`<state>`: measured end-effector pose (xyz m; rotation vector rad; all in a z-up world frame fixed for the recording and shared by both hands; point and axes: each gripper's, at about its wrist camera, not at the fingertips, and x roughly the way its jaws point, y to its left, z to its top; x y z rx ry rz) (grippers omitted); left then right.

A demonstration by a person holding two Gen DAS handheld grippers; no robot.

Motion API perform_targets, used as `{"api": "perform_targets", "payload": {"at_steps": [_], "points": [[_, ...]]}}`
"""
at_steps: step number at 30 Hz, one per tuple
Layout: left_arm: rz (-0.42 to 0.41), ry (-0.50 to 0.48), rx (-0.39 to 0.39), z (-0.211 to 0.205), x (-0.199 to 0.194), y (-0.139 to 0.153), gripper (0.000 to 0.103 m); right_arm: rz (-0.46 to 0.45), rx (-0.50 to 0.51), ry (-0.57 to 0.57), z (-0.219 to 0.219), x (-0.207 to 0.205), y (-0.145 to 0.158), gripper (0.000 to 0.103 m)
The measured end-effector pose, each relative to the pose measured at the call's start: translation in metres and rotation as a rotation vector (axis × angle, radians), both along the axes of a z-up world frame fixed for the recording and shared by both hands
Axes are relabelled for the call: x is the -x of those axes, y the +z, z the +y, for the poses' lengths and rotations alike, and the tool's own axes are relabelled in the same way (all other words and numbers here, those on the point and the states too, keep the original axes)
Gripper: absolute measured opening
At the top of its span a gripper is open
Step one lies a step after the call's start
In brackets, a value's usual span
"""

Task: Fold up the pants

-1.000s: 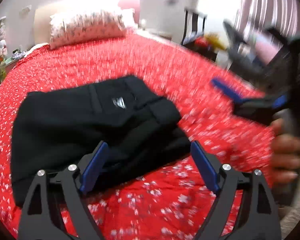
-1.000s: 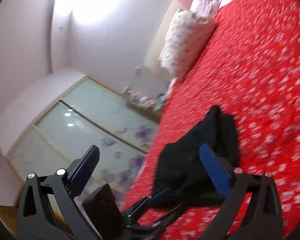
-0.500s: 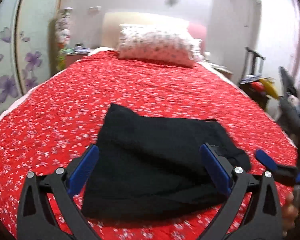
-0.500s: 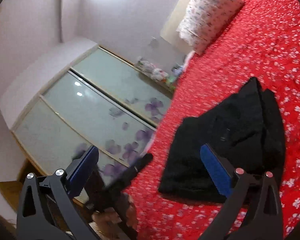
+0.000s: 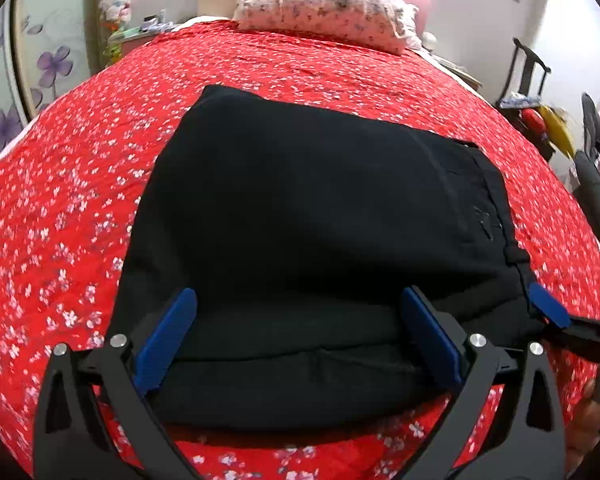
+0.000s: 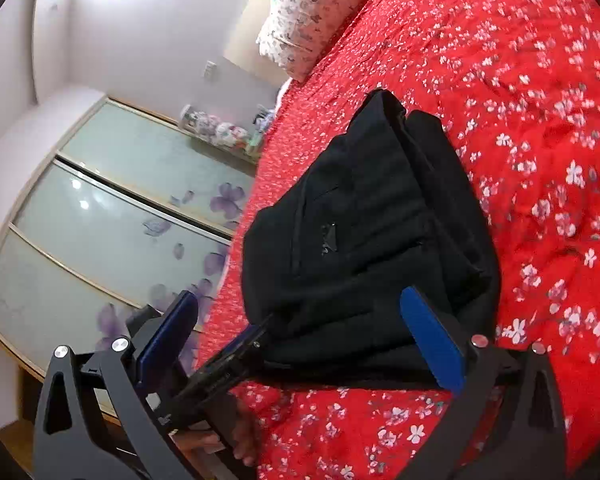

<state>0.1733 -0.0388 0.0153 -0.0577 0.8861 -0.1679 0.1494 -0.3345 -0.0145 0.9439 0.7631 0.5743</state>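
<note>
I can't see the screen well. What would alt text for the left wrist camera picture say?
Folded black pants lie on a red flowered bedspread, seen from just behind the left gripper, whose blue-padded jaws stand open over the pants' near edge. A flowered pillow rests at the far end, and the right gripper enters from the right edge.

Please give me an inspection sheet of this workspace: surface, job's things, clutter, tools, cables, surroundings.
Surface: red floral bedspread, lightly wrinkled.
Job's things: black pants, folded into a stack near the bed's front edge.
Clutter: floral pillow at the head end.
Tools: left tool open, over the pants' near edge; right tool open, at the stack's side.
Cables: nothing seen.
Surroundings: flower-print wardrobe doors; cluttered side shelf.
</note>
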Motion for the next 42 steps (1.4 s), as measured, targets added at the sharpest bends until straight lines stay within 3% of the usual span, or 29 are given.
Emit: {"api": "perform_targets", "payload": {"at_steps": [2,5,7,9,14,17,20,23,25,27,29,32,36,39,42], "points": [[-0.036,-0.003,0.009,0.004,0.007,0.01,0.101,-0.003,0.008,0.004,-0.003,0.002,0.014,0.102],[-0.108,0.012,0.058,0.019,0.004,0.032,0.101,-0.123,-0.018,0.01,-0.007,0.0,0.046,0.102],[-0.102,0.025,0.118,0.03,-0.015,0.045,0.101,-0.143,-0.008,0.015,-0.006,-0.012,0.06,0.102],[-0.075,0.028,0.181,0.037,-0.035,0.053,0.101,-0.123,-0.022,0.031,-0.003,-0.031,0.065,0.102],[-0.019,-0.021,0.244,0.029,-0.079,0.061,0.101,-0.002,0.042,0.073,0.024,-0.08,0.054,0.102],[0.061,-0.065,0.211,0.013,-0.102,0.048,0.101,0.128,0.16,0.028,0.031,-0.101,0.034,0.102],[0.151,-0.078,0.163,0.003,-0.124,0.026,0.101,0.195,0.068,-0.015,0.02,-0.106,0.006,0.101],[0.239,0.001,0.279,0.016,-0.144,0.005,0.101,0.21,-0.003,-0.041,0.014,-0.107,0.001,0.101],[0.241,0.028,0.295,0.019,-0.147,0.003,0.101,0.202,-0.001,-0.039,0.013,-0.105,0.0,0.101],[0.204,0.002,0.229,0.011,-0.137,0.012,0.099,0.176,0.039,-0.001,0.014,-0.097,0.008,0.101],[0.112,-0.051,0.173,0.009,-0.11,0.027,0.098,0.118,0.108,0.033,0.018,-0.081,0.022,0.101],[0.002,-0.082,0.157,0.015,-0.063,0.044,0.1,0.029,0.128,0.102,0.018,-0.044,0.038,0.101],[-0.135,-0.033,0.01,0.009,-0.014,0.051,0.101,-0.028,0.179,0.133,0.021,-0.005,0.044,0.102],[-0.158,-0.024,-0.092,-0.004,0.003,0.039,0.101,-0.021,0.276,0.119,0.027,0.008,0.037,0.102],[-0.1,-0.034,-0.134,-0.013,0.0,0.021,0.101,0.036,0.245,0.094,0.028,-0.006,0.024,0.102]]}}
